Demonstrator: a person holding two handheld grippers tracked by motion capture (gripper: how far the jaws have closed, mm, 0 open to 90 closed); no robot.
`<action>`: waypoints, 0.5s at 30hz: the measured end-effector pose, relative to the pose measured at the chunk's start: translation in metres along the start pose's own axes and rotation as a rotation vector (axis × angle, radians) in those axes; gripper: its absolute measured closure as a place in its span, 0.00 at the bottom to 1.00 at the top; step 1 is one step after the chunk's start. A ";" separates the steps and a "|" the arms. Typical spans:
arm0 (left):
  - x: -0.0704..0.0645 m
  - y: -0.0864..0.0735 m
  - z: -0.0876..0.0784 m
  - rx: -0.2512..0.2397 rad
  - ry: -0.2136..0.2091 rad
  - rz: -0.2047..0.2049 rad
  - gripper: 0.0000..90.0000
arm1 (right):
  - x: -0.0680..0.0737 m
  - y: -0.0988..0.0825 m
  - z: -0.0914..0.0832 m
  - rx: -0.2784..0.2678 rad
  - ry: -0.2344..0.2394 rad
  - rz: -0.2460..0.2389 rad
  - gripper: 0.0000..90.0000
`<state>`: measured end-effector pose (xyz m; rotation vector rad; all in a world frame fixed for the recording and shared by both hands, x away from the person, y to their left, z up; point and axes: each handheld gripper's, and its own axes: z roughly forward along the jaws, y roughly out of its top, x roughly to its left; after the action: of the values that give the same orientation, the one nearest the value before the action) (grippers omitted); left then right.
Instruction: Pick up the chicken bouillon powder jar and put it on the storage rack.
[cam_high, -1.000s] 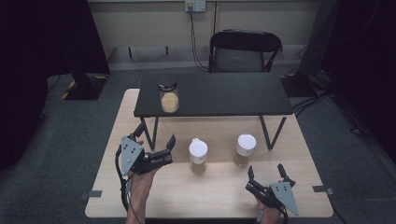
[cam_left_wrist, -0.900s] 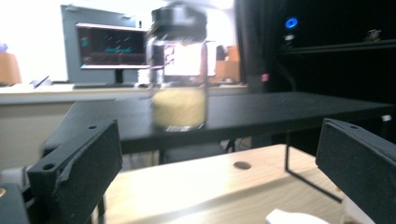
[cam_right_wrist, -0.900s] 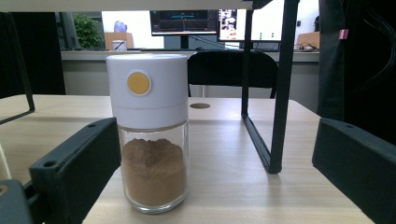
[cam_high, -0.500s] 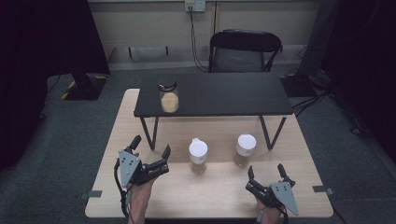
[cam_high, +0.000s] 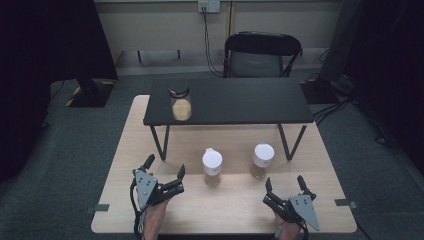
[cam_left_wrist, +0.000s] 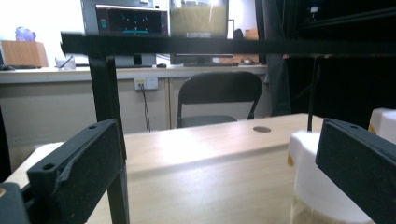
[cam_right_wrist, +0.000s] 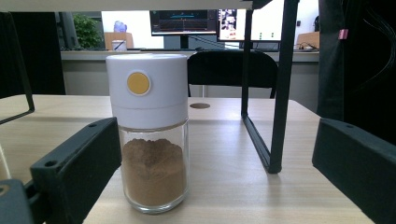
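Two white-lidded glass jars stand on the wooden table (cam_high: 125, 165) in front of a black shelf (cam_high: 240, 102): the left jar (cam_high: 212, 167) and the right jar (cam_high: 263, 161). A third jar (cam_high: 181, 103) with a black lid and yellowish contents sits on the shelf's left end. My left gripper (cam_high: 165, 166) is open, low over the table to the left of the left jar, whose white lid (cam_left_wrist: 313, 186) shows by the right jaw. My right gripper (cam_high: 284, 181) is open near the front edge. Ahead of its jaws stands the right jar (cam_right_wrist: 149, 135), filled with brown powder.
The shelf's thin black legs (cam_high: 159, 142) (cam_right_wrist: 280, 88) stand on the table near the jars. A black chair (cam_high: 262, 52) is behind the table. A dark stand base (cam_high: 90, 92) lies on the floor at the left.
My left gripper has drawn back toward the table's near edge and sunk lower, still open. The right gripper and the jars have not moved.
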<state>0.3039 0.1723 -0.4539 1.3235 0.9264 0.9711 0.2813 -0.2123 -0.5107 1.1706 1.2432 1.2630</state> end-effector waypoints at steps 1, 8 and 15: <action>0.000 -0.003 0.000 0.003 0.001 -0.001 0.00 | 0.000 0.000 0.000 0.000 0.000 0.000 0.00; 0.001 -0.023 -0.002 0.003 0.031 0.002 0.00 | 0.000 0.000 0.000 0.000 0.000 0.000 0.00; 0.002 -0.040 -0.004 0.004 0.046 0.023 0.00 | 0.000 0.000 0.000 0.000 -0.002 0.000 0.00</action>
<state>0.3018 0.1751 -0.4936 1.3225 0.9499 1.0214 0.2813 -0.2122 -0.5107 1.1717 1.2418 1.2616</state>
